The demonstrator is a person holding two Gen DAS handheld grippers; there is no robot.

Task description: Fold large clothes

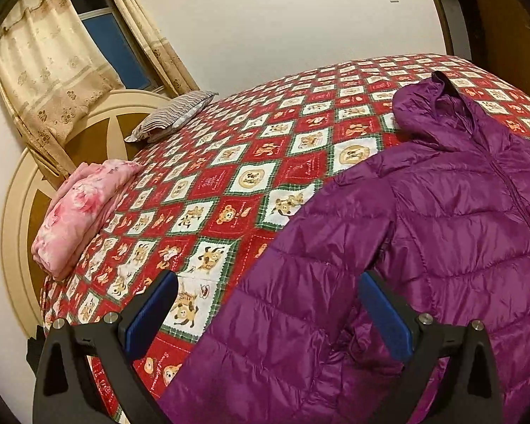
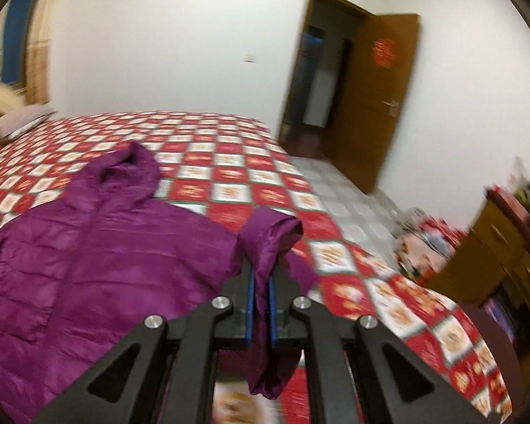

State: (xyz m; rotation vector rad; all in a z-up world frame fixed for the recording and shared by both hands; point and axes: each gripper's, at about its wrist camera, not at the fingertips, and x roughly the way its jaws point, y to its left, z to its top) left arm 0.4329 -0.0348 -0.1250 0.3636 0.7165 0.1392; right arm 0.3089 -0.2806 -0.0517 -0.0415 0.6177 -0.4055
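Purple quilted hooded jacket [image 1: 441, 219] lies front-up on the red patchwork bedspread [image 1: 229, 162] (zip closed). Right gripper [image 2: 261, 282] pinches one sleeve [image 2: 272, 240], lifted; left gripper [image 1: 265, 304] gapes wide, holding nothing.

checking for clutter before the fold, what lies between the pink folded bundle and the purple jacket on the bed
Nothing: in the left wrist view only bare patterned bedspread lies between the pink folded bundle and the purple jacket.

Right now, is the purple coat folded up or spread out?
Mostly spread out: the purple coat lies flat on the bed, with only one sleeve lifted.
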